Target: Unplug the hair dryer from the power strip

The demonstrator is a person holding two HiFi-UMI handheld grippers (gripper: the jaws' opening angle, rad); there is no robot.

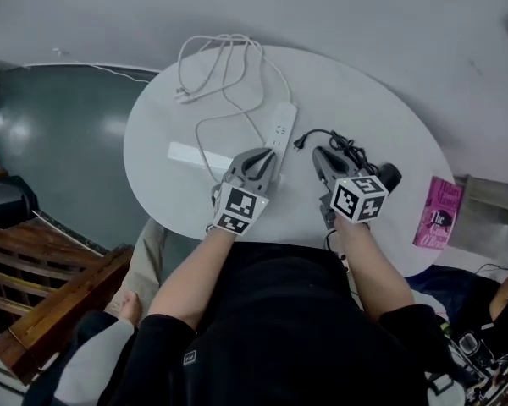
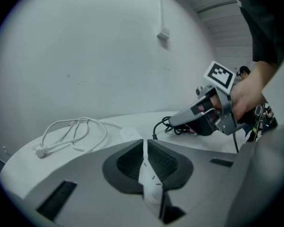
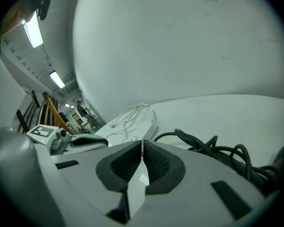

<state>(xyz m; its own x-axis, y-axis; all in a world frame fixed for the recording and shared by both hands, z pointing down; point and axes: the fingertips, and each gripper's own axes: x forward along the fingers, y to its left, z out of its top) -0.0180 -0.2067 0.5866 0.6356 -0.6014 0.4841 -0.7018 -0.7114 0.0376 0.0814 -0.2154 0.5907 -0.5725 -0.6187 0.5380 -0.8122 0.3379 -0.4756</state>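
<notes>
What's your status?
Left gripper and right gripper shut, empty. Dryer plug lies beside strip, looks unplugged. Nothing in the way.

Hair dryer [image 1: 389, 176] largely behind right gripper [image 1: 320, 155]

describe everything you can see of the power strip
The power strip is a long, slim white bar that looks like plastic. It lies flat on the white oval table, with small dark socket slots on its top face. A white cable leaves its far end and sprawls in loose loops toward the table's far edge. The left gripper covers its near end in the head view. The black plug lies close beside its right edge, seemingly in no socket.
</notes>
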